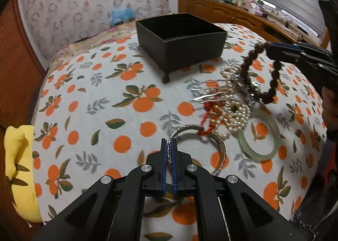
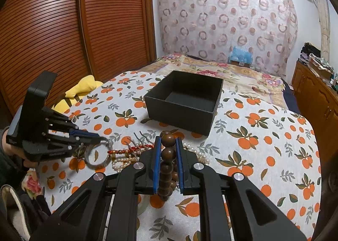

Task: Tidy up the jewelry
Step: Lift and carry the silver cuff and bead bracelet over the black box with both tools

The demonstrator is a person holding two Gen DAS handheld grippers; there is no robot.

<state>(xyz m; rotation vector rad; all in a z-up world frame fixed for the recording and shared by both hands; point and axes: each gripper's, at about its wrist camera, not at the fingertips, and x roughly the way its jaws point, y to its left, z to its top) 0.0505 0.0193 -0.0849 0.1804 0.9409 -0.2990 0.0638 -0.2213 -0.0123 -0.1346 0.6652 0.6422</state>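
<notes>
pick-up step in hand. left claw (image 1: 169, 146) clamped tight on silver bangle (image 1: 219, 152), nearest end of pile (image 1: 230, 101) from box (image 1: 179, 36). right claw (image 2: 168, 142) gripping bead bracelet (image 2: 168, 154), lifted beside pile. box empty. next: carry both over box, release inside.

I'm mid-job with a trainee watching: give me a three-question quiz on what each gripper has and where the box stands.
1. True or false: the left gripper is shut on the silver bangle.
2. What does the right gripper hold? A) pearl strand B) brown bead bracelet C) green jade bangle
3. Fill in: the black box looks ____ inside.

Key:
1. True; its pads clamp the bangle's band.
2. B; the brown bead bracelet sits between its pads, while the pearl strand and green jade bangle lie on the bedspread.
3. Empty, as the right wrist view shows.
</notes>
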